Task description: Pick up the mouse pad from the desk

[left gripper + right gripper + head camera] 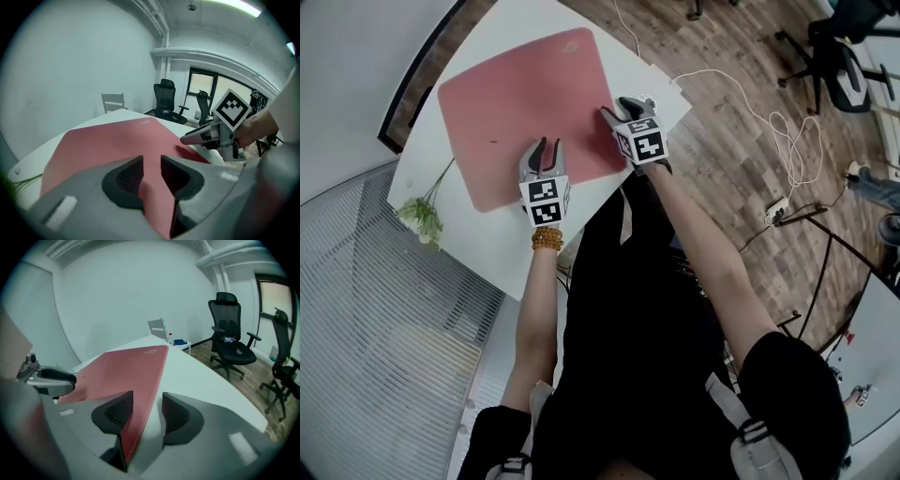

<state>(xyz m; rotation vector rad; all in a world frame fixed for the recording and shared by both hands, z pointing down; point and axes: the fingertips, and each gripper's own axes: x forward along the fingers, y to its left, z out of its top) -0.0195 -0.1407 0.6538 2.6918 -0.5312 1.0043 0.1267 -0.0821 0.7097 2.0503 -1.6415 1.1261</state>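
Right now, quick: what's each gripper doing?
Left gripper: open, mouse pad edge between its jaws.
Right gripper: open, mouse pad edge between its jaws.

Floor (741, 141): brown wood plank. Walls (131, 291): plain, pale, unmarked. One ceiling strip light (234, 5) is lit, and white pipes (157, 18) run down the corner. A dark-framed window (201, 91) occupies the far side. A black office chair (229, 341) stands near it (a second (281, 362) is partly cut off). A small white chair (159, 329) sits against the wall. A white cable (795, 150) lies looped on the floor beside a power strip (776, 208).
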